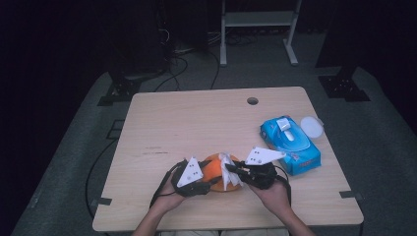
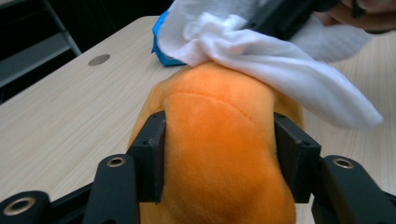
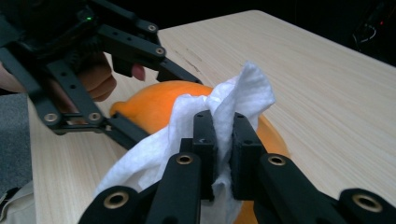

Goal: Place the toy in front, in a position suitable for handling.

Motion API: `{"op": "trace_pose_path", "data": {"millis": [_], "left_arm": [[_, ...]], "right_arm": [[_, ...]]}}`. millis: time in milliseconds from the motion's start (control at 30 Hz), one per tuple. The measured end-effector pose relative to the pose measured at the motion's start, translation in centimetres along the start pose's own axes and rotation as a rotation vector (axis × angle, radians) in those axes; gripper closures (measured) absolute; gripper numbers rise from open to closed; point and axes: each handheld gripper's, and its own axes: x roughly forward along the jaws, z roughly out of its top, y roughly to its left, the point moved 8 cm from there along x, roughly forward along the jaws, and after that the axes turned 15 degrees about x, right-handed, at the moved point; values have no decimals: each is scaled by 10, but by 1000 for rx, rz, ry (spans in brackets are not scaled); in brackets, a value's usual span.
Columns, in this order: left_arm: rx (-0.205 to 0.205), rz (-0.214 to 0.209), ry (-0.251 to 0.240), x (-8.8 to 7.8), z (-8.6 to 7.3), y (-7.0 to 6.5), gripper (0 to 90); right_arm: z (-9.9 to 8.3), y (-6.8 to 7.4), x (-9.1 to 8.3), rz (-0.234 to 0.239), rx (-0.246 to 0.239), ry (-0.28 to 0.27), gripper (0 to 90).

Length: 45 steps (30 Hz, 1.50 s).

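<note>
Most of my table (image 1: 196,123) lies bare on the far and left sides, so I could pass freely there. On my right the blue wipes pack (image 1: 291,144) and a round white lid (image 1: 312,127) just behind it block the way. At the near edge the orange plush toy (image 1: 215,169) and white wipe (image 1: 229,172) fill the gap between my grippers.
</note>
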Motion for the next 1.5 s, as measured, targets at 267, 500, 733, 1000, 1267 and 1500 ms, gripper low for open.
{"op": "trace_pose_path", "data": {"millis": [267, 500, 733, 1000, 1267, 1500], "left_arm": [[-317, -17, 29, -2, -20, 15, 108], [-186, -31, 32, -3, -15, 6, 316], [-185, -39, 14, -1, -10, 3, 216], [-351, -56, 14, 1, -17, 7, 205], [-118, -20, 50, 4, 0, -9, 277], [-98, -24, 36, 4, 1, -11, 279]], "right_arm": [[-16, -25, 5, -25, 76, 53, 824], [-10, -3, 7, 11, 24, 33, 824], [-7, -12, 4, -4, 30, 32, 823], [-13, -16, 7, -5, 43, 62, 824], [2, 14, 5, 36, -47, 9, 822], [0, -13, -2, -9, 23, 20, 822]]}}
